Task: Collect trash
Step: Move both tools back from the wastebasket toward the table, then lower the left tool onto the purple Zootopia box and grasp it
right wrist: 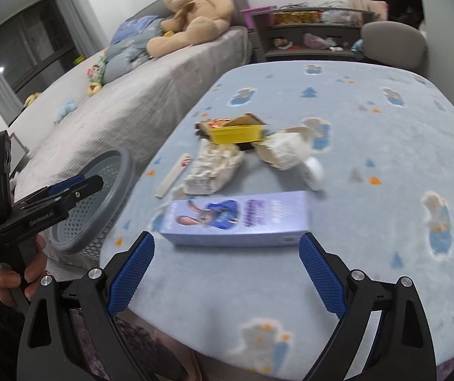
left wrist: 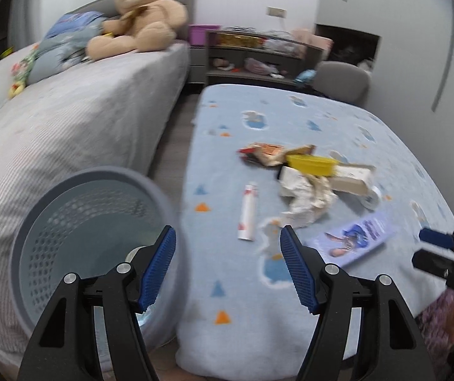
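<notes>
Trash: long lilac cardboard box [right wrist: 238, 219], nearest on blue blanket
Right gripper [right wrist: 227, 273]: wide, empty; straddle box across its narrow side
Left gripper [left wrist: 228, 265]: wide, empty
Bin: grey perforated plastic basket [left wrist: 77, 222], left

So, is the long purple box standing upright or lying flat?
Lying flat: the purple box rests on its long side on the blue blanket.
</notes>
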The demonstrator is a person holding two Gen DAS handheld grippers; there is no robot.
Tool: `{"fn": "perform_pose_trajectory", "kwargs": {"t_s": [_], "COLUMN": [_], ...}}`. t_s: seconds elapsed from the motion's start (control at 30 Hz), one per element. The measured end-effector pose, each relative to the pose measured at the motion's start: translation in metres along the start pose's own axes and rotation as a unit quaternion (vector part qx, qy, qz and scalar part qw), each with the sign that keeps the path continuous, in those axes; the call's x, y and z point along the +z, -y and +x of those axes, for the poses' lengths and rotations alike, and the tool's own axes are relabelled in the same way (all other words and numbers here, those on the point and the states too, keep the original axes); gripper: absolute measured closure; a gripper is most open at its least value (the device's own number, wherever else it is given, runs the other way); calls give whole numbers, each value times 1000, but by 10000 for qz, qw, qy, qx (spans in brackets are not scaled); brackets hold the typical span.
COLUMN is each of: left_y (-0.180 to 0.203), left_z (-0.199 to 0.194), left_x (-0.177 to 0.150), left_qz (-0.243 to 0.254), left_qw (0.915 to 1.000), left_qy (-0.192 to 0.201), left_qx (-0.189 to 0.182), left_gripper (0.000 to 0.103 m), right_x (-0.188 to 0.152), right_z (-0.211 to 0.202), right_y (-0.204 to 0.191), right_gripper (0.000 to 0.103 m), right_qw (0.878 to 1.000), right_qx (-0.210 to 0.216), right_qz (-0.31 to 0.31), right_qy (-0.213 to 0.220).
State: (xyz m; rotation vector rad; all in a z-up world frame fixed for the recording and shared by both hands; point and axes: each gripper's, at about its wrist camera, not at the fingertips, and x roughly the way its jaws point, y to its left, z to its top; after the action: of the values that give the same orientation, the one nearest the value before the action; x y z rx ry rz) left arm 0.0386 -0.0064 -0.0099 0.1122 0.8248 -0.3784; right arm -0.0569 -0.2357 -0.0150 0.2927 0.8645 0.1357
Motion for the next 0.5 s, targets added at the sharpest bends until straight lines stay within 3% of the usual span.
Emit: {"fn": "perform_pose_trajectory", "kwargs": {"t_s": [0.17, 0.27, 0.5], "left_y": [47, 74, 109], "left_z": [14, 25, 56], "left_x": [0, -2, 4], "left_qz": [739, 1256, 1913], "left_qw": [9957, 9896, 9743], "left_qy": [-222, -297, -605], "left_qx": [-507, -632, -1026], "left_gripper": [34, 33, 33], "right_x": [-8, -13, -24], "right_z": [-19, -26, -35], "right_y": [34, 51, 87], "right_gripper": [13, 13, 13], "right_qw": [9994, 9987, 9963], "right_qx": [-202, -279, -308], "right_qz": [260, 415, 790], "right_qy": [52, 74, 118]}}
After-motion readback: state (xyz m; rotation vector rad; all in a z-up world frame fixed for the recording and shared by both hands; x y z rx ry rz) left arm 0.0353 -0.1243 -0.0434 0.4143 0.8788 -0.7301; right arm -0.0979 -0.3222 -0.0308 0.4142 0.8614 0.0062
